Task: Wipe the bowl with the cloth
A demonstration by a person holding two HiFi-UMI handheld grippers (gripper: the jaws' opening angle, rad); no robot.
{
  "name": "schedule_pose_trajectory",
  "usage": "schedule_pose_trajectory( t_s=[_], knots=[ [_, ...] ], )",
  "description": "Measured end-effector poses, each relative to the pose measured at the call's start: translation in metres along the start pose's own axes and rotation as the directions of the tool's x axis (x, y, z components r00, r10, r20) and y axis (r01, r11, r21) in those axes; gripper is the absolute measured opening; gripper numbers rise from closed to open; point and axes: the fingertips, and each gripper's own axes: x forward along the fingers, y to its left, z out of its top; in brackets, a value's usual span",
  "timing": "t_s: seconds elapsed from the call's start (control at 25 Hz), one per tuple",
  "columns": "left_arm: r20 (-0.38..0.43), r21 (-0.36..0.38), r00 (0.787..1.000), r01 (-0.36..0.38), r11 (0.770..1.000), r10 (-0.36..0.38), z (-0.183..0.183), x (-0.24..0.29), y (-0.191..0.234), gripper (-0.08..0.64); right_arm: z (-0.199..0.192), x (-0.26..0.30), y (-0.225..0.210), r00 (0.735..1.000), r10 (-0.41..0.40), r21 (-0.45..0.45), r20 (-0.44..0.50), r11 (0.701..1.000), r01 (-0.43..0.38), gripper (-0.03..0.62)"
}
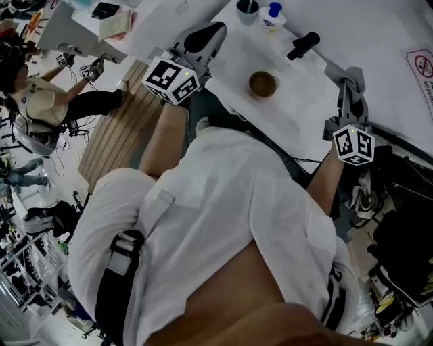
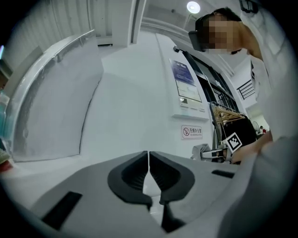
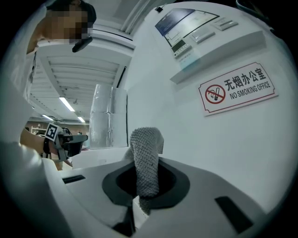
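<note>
"Cloth (image 3: 146, 162), grey knitted fabric: status?"

"Clamped in the closed jaws of the right gripper (image 3: 145, 182), with a fold standing above them. The left gripper (image 2: 149, 168) is closed on nothing. Beyond both, the small round brown bowl (image 1: 263, 84) sits unheld on the white table (image 1: 298, 108), apart from each gripper."

"Hazard?"

"With no grip on the bowl, wiping pressure could slide or tip it. A shallow pinch may also release the cloth."

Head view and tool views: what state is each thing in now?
Left tool: shut, empty.
Right tool: shut on the cloth.
Cloth: pinched, sticking up between the jaws.
Bowl: upright on the table, apart from both tools.
Bottle: upright, capped.
</note>
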Motion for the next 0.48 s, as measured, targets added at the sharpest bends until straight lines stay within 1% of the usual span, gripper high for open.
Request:
schedule_pose_trajectory(
  t_s=[0.08, 0.24, 0.48],
  knots=[
    [0.0, 0.006, 1.0, 0.015, 1.0, -0.015, 0.001, 0.001, -0.003, 0.018, -0.001, 0.001, 0.004, 1.0, 0.005, -0.005, -0.004, 1.0, -0.005, 0.038],
    [0.006, 0.003, 1.0, 0.022, 1.0, -0.022, 0.003, 0.001, -0.004, 0.018, -0.001, 0.003, 0.013, 1.0, 0.023, -0.034, -0.02, 0.999, -0.024, 0.038],
    [0.006, -0.006, 0.999, 0.038, 0.999, -0.038, 0.001, 0.001, -0.005, 0.018, 0.0, 0.003, 0.017, 0.999, 0.023, -0.045, -0.023, 0.999, -0.024, 0.038]
  ],
)
